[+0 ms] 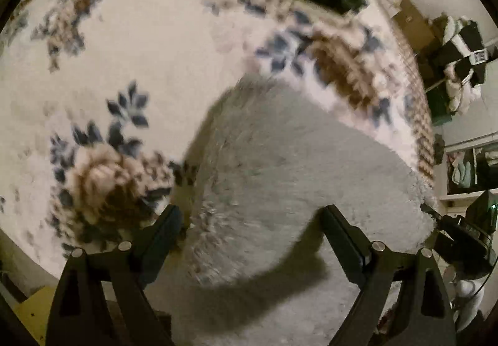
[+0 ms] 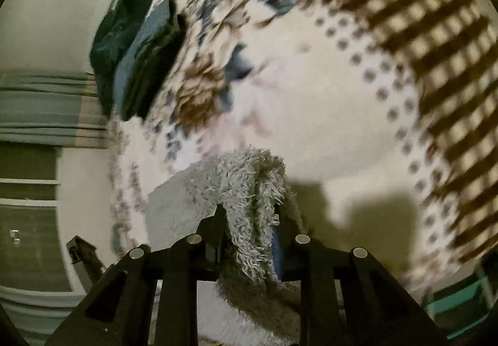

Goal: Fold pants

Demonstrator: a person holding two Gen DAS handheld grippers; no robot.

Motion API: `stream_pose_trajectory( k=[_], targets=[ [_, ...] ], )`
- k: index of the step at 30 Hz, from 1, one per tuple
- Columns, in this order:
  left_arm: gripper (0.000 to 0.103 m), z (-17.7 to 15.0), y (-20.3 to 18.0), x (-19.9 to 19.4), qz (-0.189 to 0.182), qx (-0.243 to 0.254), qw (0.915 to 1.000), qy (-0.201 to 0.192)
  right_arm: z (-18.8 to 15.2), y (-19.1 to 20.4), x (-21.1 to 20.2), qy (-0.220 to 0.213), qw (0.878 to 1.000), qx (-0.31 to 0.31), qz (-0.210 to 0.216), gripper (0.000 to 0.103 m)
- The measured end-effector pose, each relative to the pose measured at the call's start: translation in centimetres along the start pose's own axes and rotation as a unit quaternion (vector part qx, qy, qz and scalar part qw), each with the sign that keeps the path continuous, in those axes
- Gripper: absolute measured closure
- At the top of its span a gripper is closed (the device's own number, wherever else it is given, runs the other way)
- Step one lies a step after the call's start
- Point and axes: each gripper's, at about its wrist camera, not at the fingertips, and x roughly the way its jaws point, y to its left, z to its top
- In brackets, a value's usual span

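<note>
Between the right tongs (image 2: pixel 250 221) — fuzzy grey pants (image 2: pixel 249 184), pinched.

Setting: a home, most likely a bedroom. Work surface is a cream floral blanket with a brown checked border (image 2: pixel 435 44), spread like bedding. A stack of folded dark green and blue clothes (image 2: pixel 140 56) lies on it. Striped grey-green curtains (image 2: pixel 46 106) hang by a window; heaped laundry (image 1: pixel 460 59) beyond.
</note>
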Motion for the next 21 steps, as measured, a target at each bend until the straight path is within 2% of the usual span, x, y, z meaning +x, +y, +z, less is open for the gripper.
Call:
stream_pose_trajectory(
  k=[2,3,4,5,6,7,9,12,13,14,15,16,17,19,21],
  targets=[
    [0.011,-0.2,0.7,1.2,-0.006,-0.023,0.9995,0.020,0.7,-0.2,1.7,0.039,0.998,-0.019,-0.045,0.074],
    [0.011,-0.4,0.9,1.2,-0.011,-0.029,0.9993,0.021,0.6,-0.4,2.3,0.062,0.997,-0.015,-0.054,0.061],
    [0.011,-0.5,1.1,1.1,-0.014,-0.033,0.9992,0.019,0.5,-0.8,2.3,0.072,0.996,-0.007,-0.059,0.041],
    [0.011,-0.6,1.1,0.9,-0.016,-0.034,0.9992,0.016,-0.1,-1.1,1.5,0.063,0.997,0.001,-0.040,0.032],
    [0.011,-0.8,1.2,0.7,-0.018,-0.034,0.9991,0.015,-0.8,-1.5,0.7,0.054,0.998,0.006,-0.019,0.017],
    [0.011,-1.0,1.3,0.6,-0.020,-0.037,0.9990,0.014,-1.5,-1.9,0.1,0.051,0.999,0.013,-0.006,0.014],
    [0.012,-1.3,1.4,0.5,-0.025,-0.041,0.9988,0.015,-3.6,-3.6,-0.4,0.062,0.997,0.051,0.016,0.014],
    [0.011,-1.7,1.4,0.8,-0.023,-0.038,0.9989,0.018,-7.1,-7.2,1.3,0.103,0.983,0.143,0.047,0.013],
    [0.011,-1.8,1.4,0.9,-0.020,-0.036,0.9990,0.019,-8.3,-8.2,2.3,0.114,0.975,0.180,0.064,0.013],
    [0.011,-1.8,1.3,0.9,-0.019,-0.034,0.9991,0.019,-9.2,-8.8,3.0,0.114,0.968,0.202,0.090,0.014],
    [0.011,-1.8,1.5,0.7,-0.019,-0.033,0.9991,0.017,-9.8,-8.9,3.4,0.106,0.964,0.214,0.119,0.029],
    [0.011,-1.8,1.6,0.6,-0.017,-0.031,0.9993,0.017,-10.3,-8.5,3.6,0.094,0.963,0.216,0.131,0.074],
    [0.011,-1.9,1.6,0.6,-0.014,-0.027,0.9994,0.016,-10.5,-8.0,3.6,0.093,0.966,0.210,0.122,0.088],
    [0.011,-2.0,1.8,0.8,-0.016,-0.029,0.9993,0.018,-10.7,-7.2,2.5,0.070,0.972,0.194,0.113,0.090],
    [0.011,-2.1,1.9,1.0,-0.022,-0.031,0.9990,0.023,-10.8,-7.0,0.7,0.043,0.981,0.174,0.078,0.091]
  ],
)
